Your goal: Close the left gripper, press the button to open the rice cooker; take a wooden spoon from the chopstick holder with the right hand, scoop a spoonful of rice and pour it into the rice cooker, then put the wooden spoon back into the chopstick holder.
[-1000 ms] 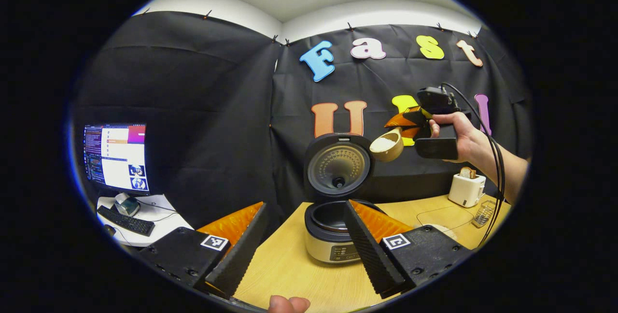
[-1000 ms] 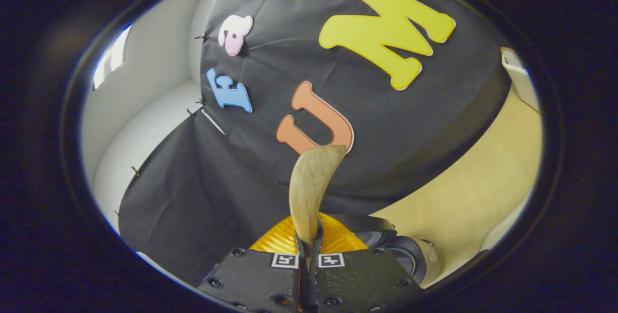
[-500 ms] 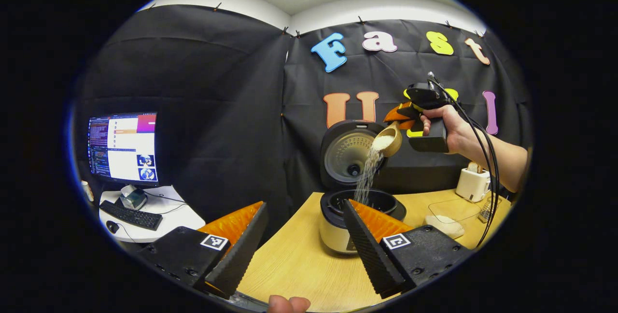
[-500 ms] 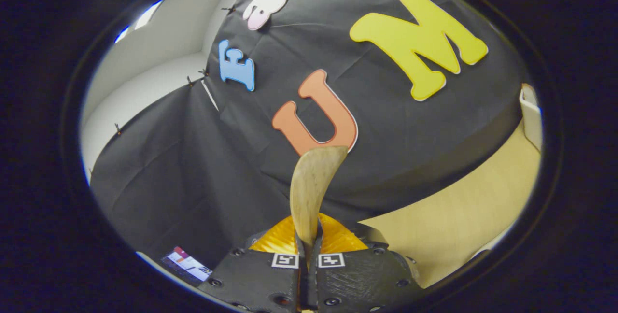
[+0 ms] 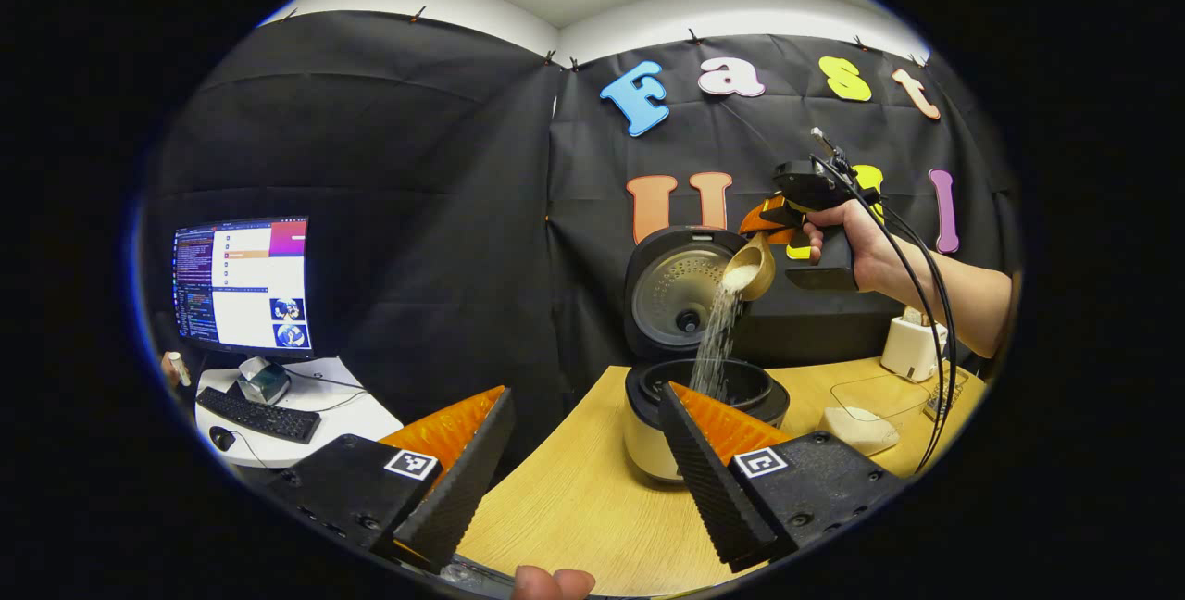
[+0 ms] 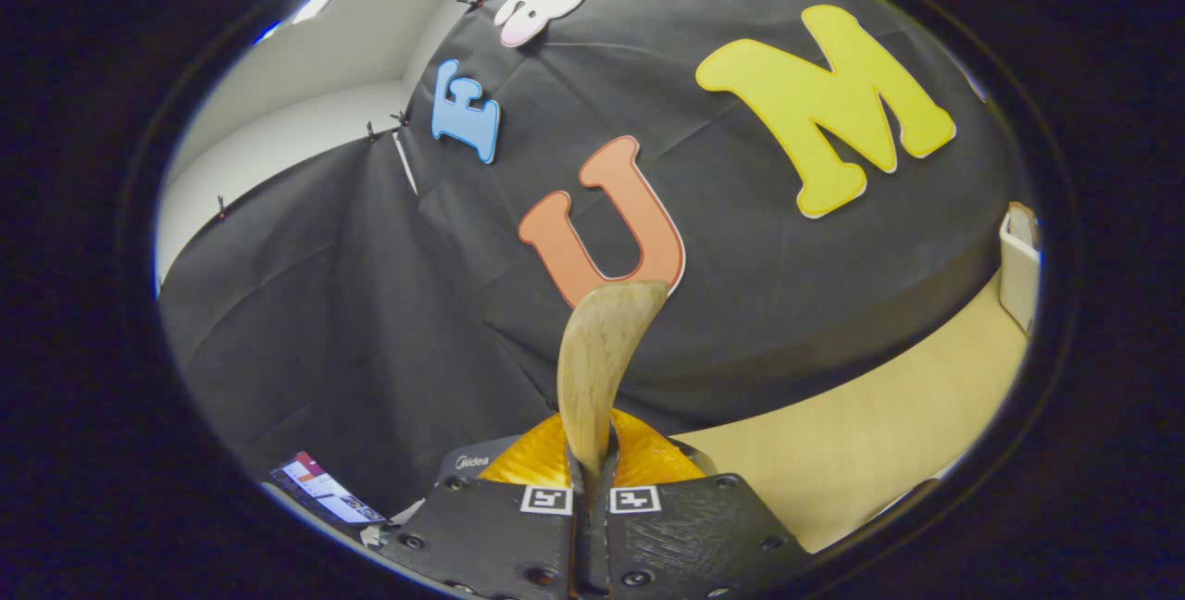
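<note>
Right now my right gripper (image 6: 590, 480) pinches the wooden spoon (image 5: 750, 267) handle, bowl tipped high above the open rice cooker (image 5: 704, 396), rice streaming straight down into it, while my left gripper (image 5: 574, 470), spread wide, idles nearer.

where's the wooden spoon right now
In the left gripper view the wooden spoon is up in the air right of centre, held by the right tongs, tipped above the open rice cooker.

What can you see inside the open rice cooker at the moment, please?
A stream of rice falls from the wooden spoon into the rice cooker. Its rim and the left gripper hide the pot's bottom.
</note>
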{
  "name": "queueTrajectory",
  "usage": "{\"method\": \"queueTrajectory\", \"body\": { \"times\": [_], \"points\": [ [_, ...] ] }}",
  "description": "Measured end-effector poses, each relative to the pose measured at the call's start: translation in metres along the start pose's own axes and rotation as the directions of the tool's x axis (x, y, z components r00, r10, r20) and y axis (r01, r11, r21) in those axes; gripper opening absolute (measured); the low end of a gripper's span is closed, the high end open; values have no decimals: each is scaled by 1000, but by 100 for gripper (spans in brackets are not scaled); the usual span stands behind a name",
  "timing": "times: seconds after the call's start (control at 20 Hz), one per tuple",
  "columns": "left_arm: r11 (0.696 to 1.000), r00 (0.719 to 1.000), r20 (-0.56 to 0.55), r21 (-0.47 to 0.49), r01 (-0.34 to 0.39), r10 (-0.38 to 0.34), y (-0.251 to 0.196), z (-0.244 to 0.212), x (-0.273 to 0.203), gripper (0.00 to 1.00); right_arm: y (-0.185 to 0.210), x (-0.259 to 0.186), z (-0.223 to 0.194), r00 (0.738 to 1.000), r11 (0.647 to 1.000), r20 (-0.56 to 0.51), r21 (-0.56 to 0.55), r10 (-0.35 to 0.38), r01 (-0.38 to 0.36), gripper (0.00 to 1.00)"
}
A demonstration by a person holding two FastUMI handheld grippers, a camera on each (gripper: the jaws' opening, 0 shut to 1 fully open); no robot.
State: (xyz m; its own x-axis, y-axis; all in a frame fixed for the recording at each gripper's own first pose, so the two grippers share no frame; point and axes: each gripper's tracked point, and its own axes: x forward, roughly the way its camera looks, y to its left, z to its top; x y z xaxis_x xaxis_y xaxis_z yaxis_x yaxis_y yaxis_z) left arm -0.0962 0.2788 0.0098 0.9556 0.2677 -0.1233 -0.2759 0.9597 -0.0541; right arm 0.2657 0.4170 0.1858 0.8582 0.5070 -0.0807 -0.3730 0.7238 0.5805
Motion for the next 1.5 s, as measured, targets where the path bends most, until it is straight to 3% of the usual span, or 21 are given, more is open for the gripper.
{"method": "queueTrajectory", "body": {
  "times": [0.75, 1.25, 1.5],
  "points": [
    [1000, 1000, 14, -4, 14, -14, -2, 4, -1, 100, 19, -6, 9, 998, 983, 63, -177, -30, 40, 0],
    [1000, 1000, 13, -3, 12, -12, 0, 2, -9, 100, 40, -11, 4, 995, 945, 101, -322, -24, 55, 0],
    [1000, 1000, 22, -1, 8, -8, 0, 4, -11, 100, 52, -14, -5, 991, 900, 132, -430, -6, 63, 2]
  ]
}}
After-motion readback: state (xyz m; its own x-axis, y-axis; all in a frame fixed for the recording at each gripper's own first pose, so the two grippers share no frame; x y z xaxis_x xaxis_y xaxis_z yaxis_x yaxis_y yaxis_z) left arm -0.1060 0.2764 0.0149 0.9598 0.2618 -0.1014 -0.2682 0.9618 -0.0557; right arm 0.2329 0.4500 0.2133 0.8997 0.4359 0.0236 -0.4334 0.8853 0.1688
